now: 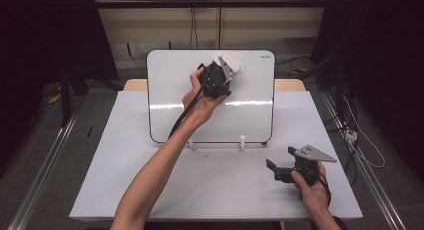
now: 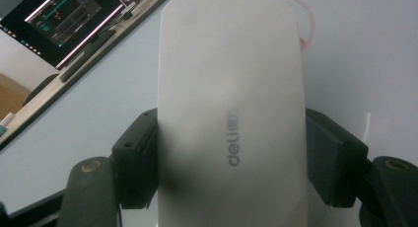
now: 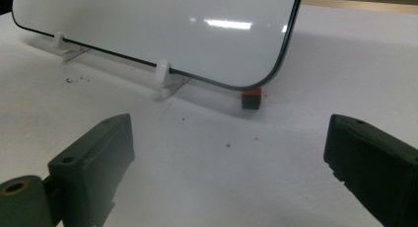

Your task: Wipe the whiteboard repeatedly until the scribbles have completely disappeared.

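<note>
A whiteboard [image 1: 170, 90] stands tilted on two white clips at the back of the white table. My left gripper [image 1: 223, 70] is raised against the board's upper middle, shut on a white eraser [image 2: 231, 113] marked "deli", whose face lies against the board. A faint pink arc [image 2: 309, 24] shows on the board beside the eraser. My right gripper [image 1: 278, 162] is low over the table at the front right, open, with nothing between its jaws. It faces the board's lower corner [image 3: 281, 59].
A small red and black block [image 3: 251, 98] lies on the table [image 1: 125, 180] by the board's lower right corner. White clips [image 3: 162, 74] hold the board's bottom edge. Dark curtains and cables flank the table. A monitor reflection [image 2: 64, 19] shows in the board.
</note>
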`<state>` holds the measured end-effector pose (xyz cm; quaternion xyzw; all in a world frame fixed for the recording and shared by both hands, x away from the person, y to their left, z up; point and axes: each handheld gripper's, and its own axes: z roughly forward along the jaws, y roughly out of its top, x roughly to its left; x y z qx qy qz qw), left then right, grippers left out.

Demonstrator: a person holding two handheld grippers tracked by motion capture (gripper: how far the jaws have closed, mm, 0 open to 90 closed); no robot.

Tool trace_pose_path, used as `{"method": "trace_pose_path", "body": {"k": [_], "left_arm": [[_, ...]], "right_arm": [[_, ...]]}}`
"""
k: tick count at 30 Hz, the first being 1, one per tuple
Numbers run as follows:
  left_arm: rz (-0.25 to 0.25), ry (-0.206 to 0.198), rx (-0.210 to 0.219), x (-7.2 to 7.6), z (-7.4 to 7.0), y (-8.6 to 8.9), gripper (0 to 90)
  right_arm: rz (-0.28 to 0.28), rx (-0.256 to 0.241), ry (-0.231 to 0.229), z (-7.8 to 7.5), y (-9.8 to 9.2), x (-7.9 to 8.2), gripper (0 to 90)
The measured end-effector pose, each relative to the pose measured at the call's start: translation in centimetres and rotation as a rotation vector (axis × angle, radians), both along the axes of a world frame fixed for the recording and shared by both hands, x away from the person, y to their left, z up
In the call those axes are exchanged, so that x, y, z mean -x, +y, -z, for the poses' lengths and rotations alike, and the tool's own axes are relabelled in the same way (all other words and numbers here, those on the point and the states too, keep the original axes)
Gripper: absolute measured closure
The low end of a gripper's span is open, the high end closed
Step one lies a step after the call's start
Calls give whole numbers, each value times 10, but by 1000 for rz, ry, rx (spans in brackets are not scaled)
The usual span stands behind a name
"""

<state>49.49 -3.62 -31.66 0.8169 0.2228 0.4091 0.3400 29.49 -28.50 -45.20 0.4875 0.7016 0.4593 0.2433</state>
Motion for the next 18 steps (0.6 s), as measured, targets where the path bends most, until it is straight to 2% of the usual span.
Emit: {"method": "trace_pose_path", "body": {"k": [9, 15, 18], "left_arm": [[34, 1, -36, 20, 23, -20, 310], [100, -2, -70, 37, 42, -25, 310], [110, -3, -58, 40, 44, -23, 310]], "right_arm": [[-4, 2, 2, 0, 1, 0, 54], [-4, 7, -1, 0, 1, 0, 54], [-4, 1, 0, 0, 1, 0, 54]]}}
